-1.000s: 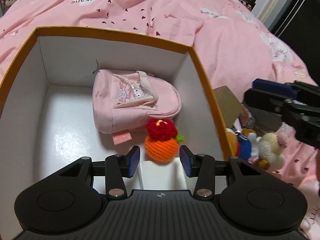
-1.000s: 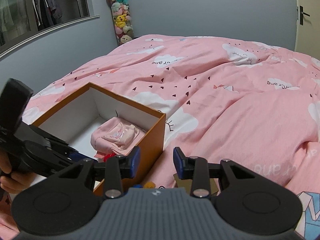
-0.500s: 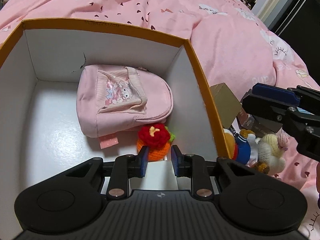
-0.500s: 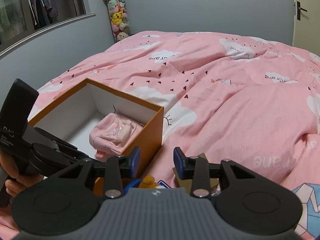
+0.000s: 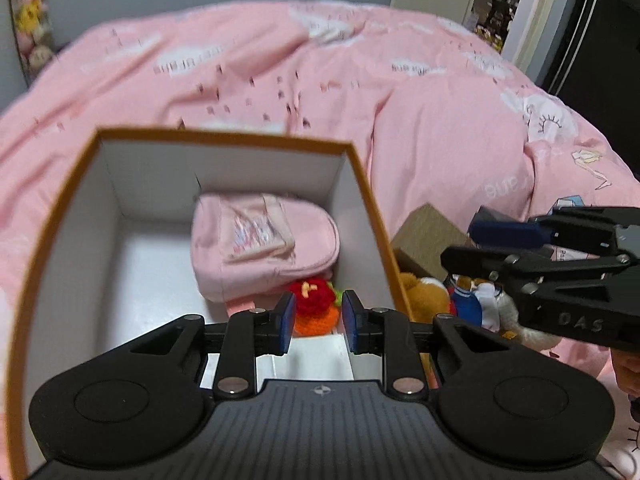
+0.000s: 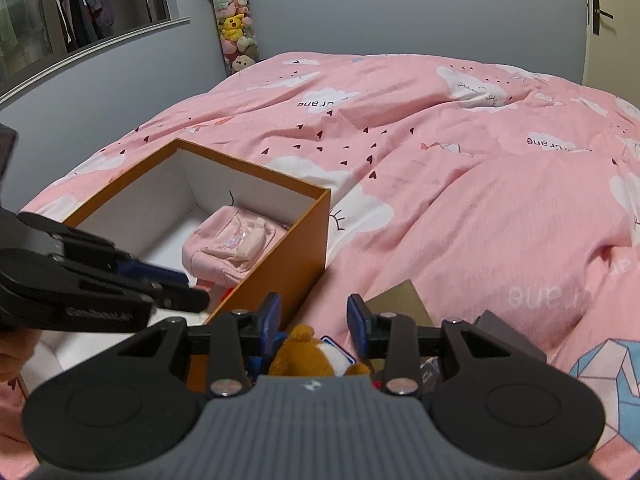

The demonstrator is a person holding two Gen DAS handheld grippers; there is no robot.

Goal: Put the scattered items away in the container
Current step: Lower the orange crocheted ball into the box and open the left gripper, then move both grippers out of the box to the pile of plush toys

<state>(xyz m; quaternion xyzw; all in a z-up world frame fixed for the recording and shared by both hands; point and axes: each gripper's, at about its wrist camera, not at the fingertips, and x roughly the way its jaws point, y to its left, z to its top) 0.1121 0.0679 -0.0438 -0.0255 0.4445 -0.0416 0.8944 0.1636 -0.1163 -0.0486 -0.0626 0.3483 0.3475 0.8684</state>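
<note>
The orange box (image 5: 224,136) stands open on the bed. Inside it lie a pink pouch (image 5: 264,244) and a crocheted orange-and-red toy (image 5: 314,308). My left gripper (image 5: 316,326) hovers over the box's near end, open and empty, with the toy showing beyond its pads. Right of the box, a brown plush (image 5: 424,294) and a blue-clothed plush (image 5: 466,304) lie on the duvet. My right gripper (image 6: 314,316) hangs open just above the brown plush (image 6: 304,354), not touching it. The right wrist view also shows the box (image 6: 256,166), the pouch (image 6: 232,244) and the left gripper (image 6: 192,292).
A brown cardboard block (image 5: 428,232) and a dark flat box (image 6: 508,336) lie beside the plush toys. The pink duvet (image 6: 480,200) spreads beyond. A tube of plush toys (image 6: 234,28) stands against the far wall.
My left gripper narrowed its jaws, then rose and drew back from the crocheted toy, which stayed in the box. The right gripper barely moved; the brown plush now shows between its fingers.
</note>
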